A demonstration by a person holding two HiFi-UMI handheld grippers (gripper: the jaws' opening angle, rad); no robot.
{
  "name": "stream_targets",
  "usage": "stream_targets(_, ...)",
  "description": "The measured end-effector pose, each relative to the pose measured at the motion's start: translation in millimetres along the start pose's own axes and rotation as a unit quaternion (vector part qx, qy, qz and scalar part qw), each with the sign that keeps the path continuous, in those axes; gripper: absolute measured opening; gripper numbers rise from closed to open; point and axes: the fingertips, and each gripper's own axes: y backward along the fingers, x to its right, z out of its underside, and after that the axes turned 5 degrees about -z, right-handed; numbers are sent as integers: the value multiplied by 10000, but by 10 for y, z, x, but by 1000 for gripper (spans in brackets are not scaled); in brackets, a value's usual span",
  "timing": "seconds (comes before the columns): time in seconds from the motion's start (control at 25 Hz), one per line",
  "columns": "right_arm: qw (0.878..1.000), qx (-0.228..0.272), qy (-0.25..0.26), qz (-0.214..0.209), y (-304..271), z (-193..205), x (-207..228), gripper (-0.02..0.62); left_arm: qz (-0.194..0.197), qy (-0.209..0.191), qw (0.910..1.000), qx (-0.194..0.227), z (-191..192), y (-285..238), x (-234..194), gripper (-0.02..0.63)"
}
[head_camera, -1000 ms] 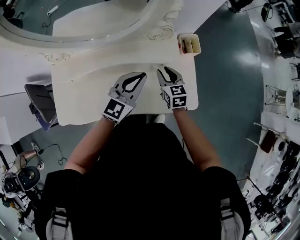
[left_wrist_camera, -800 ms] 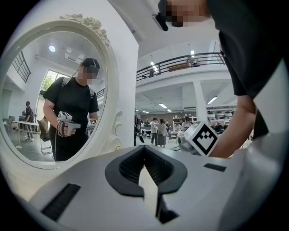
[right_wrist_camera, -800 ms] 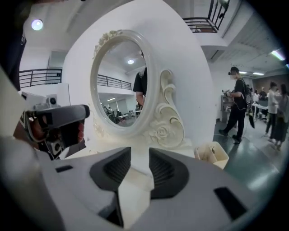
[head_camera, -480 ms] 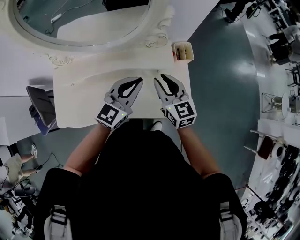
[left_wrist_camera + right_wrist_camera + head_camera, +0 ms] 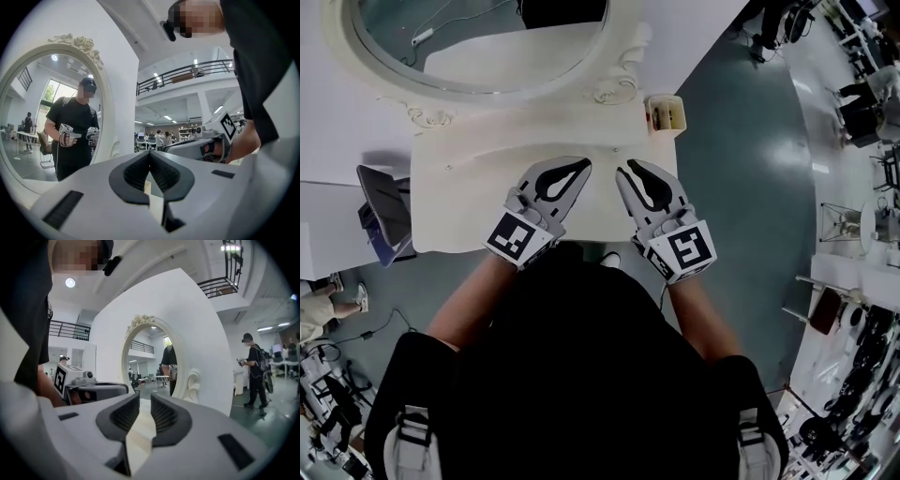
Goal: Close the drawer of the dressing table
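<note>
The cream dressing table stands in front of me with its oval mirror at the back. No drawer front shows in any view; the tabletop edge and my torso hide it. My left gripper hovers over the middle of the tabletop, its jaws shut on nothing. My right gripper hangs beside it to the right, pointing at the mirror. Its jaws are closing, with a narrow gap and nothing between them.
A small cream container with items in it sits at the table's back right corner. A dark seat stands at the table's left side. Grey floor lies to the right, with equipment and people farther off.
Both grippers have risen above the tabletop and drawn back toward me, the right one more. The right jaws have narrowed. The left jaws stay shut.
</note>
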Motion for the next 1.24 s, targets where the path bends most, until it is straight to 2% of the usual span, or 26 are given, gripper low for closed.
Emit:
stream_targets(0.2, 9998, 153, 110, -25, 126, -182, -23, 18, -118, 22, 9999, -40, -70, 4, 39, -6)
stream_targets(0.36, 9994, 211, 261, -35, 183, -245, -37, 5, -94, 2, 9999, 57, -105, 12, 89, -6)
stream_targets(0.76, 9995, 200, 234, -1, 284, -276, 15, 3, -115, -63, 9998, 154, -189, 9, 201, -6)
stream_targets(1.04, 9996, 190, 217, 9, 364, -245, 21, 3, -238, -57, 9997, 4, -219, 13, 246, -6)
stream_targets(1.24, 9996, 178, 211, -5, 387, -233, 36, 3, -117, -71, 9999, -22, -191, 9, 304, -6)
